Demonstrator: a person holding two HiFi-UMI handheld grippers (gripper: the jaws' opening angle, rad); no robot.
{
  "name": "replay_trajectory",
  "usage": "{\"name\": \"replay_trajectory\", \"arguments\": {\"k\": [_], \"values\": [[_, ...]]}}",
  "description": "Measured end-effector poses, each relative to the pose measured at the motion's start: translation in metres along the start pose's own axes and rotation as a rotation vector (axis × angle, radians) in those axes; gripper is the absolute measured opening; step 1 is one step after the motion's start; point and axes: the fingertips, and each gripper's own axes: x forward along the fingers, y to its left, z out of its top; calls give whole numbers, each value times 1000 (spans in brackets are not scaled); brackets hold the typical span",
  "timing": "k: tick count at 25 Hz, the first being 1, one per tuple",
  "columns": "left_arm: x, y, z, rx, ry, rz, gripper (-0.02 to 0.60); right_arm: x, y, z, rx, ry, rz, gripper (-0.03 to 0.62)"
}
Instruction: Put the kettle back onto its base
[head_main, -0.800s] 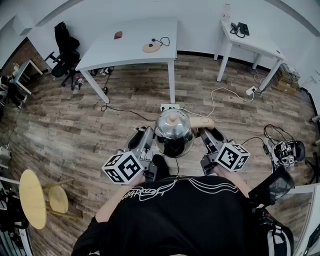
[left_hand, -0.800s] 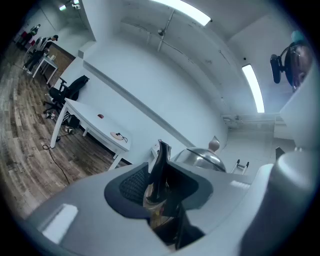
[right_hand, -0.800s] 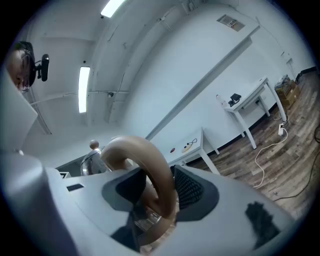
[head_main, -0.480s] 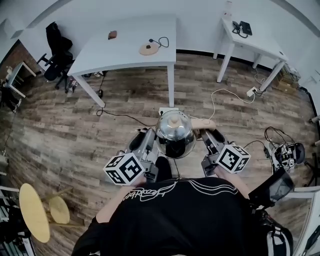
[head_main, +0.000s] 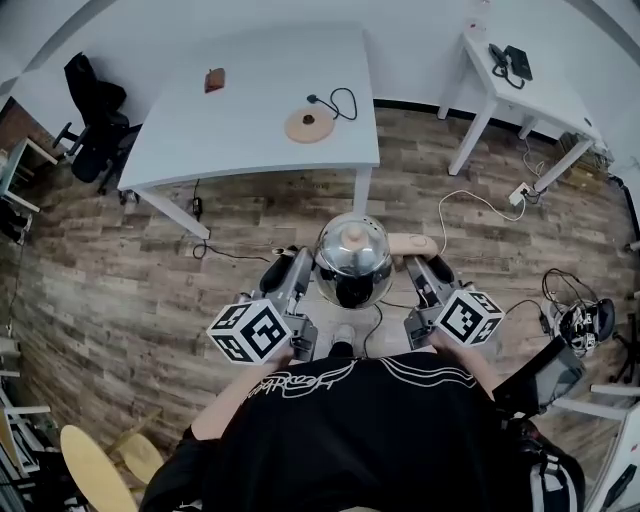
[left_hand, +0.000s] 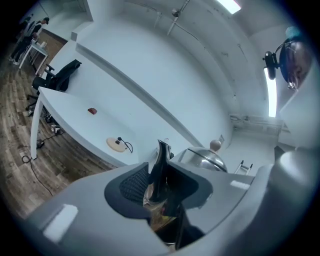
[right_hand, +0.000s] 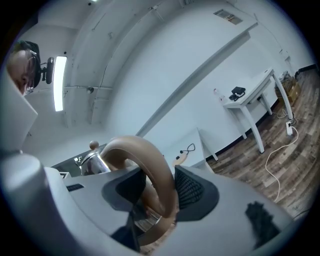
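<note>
- Kettle (head_main: 352, 262): hanging level in the air, well short of base (head_main: 308, 124), both ends pinned for carrying.
- Clamping spout (left_hand: 161, 170) in left gripper (head_main: 300, 263), likely checking swing.
- Squeezing handle (right_hand: 156, 181) in right gripper (head_main: 416, 267), likely bearing weight.

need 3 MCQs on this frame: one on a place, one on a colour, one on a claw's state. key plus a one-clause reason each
1. The base sits:
A) on the floor
B) on the white table
C) on a stool

2. The handle of the kettle is:
A) black
B) red
C) tan

3. The right claw is:
A) shut on the handle
B) open and empty
C) shut on the lid knob

Key:
1 B, the head view shows the round base lying on the tabletop.
2 C, the head view and the right gripper view both show it tan.
3 A, the right gripper view shows it clamped round the handle.
</note>
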Motion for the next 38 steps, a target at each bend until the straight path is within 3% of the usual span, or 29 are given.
{"name": "replay_trajectory", "arguments": {"k": [7, 19, 24, 33, 38], "values": [[60, 40, 68, 18, -12, -41, 118, 90, -1, 36, -17, -35, -1, 179], [104, 58, 86, 17, 0, -23, 118, 134, -26, 50, 5, -19, 5, 179], [175, 65, 119, -3, -1, 42, 118, 200, -64, 98, 36, 35, 31, 179], [200, 88, 102, -19, -82, 116, 118, 242, -99, 95, 3, 94, 118, 179], [261, 95, 119, -26, -124, 168, 117, 292, -136, 129, -9, 141, 168, 179]]}}
